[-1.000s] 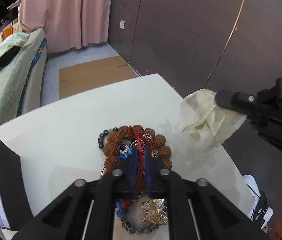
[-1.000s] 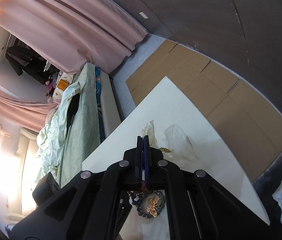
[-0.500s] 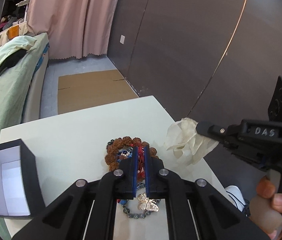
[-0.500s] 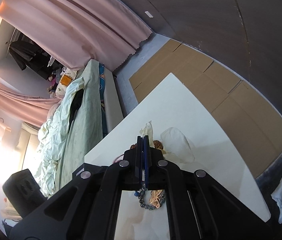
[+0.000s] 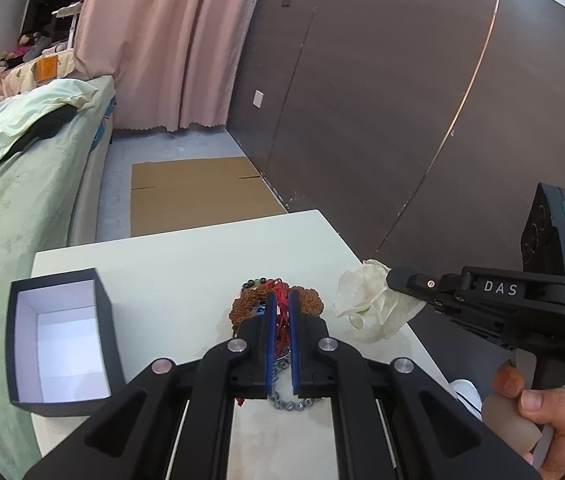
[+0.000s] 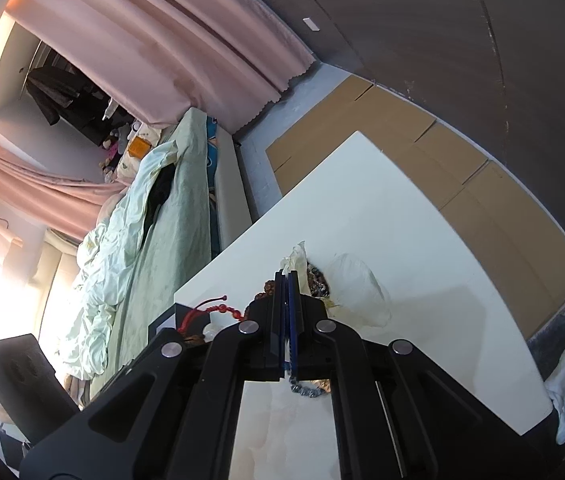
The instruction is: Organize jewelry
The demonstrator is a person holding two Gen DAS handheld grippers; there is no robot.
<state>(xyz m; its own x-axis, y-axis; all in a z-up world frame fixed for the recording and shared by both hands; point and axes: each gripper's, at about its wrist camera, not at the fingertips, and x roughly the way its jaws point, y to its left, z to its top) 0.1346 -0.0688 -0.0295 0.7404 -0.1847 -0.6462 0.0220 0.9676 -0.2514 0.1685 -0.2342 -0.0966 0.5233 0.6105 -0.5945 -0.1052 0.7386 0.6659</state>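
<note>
My left gripper is shut on a red string and holds a bunch of jewelry above the white table: a brown seed-bead bracelet and a silver chain hang from it. My right gripper is shut on a cream cloth pouch, held in the air to the right; the pouch also shows in the right wrist view. A red bead strand sticks out left in the right wrist view. An open black box with white lining stands at the table's left.
A bed with pale green bedding runs along the table's left side. Flat cardboard lies on the floor beyond the table. A dark panelled wall stands to the right. Pink curtains hang at the back.
My left gripper has risen and lifted the jewelry bunch off the table. The butterfly pendant has left view. My right gripper with the pouch has moved down and right in the left view.
</note>
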